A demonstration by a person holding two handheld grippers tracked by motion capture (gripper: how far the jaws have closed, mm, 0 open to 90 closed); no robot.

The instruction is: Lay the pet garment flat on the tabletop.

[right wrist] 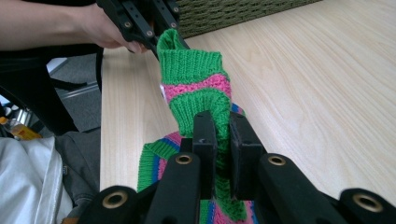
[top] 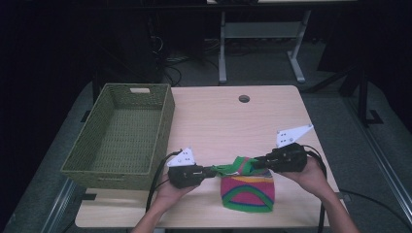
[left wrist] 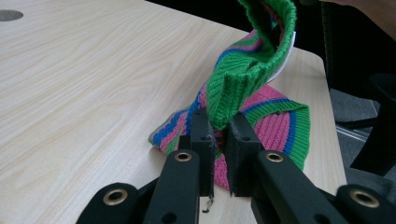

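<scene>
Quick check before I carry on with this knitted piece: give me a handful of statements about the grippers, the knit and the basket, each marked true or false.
1. The left gripper is shut on the green ribbed edge of the striped knit. True.
2. The right gripper hangs open above the table. False: its jaws are clamped on the knit's green edge.
3. The green woven basket sits at the left side of the table. True.
4. The knit lies inside the basket. False: its lower part rests on the table near the front edge, outside the basket, while the top edge is held up between the two grippers.
5. The knit is plain green. False: it has pink, blue and yellow stripes as well.
</scene>
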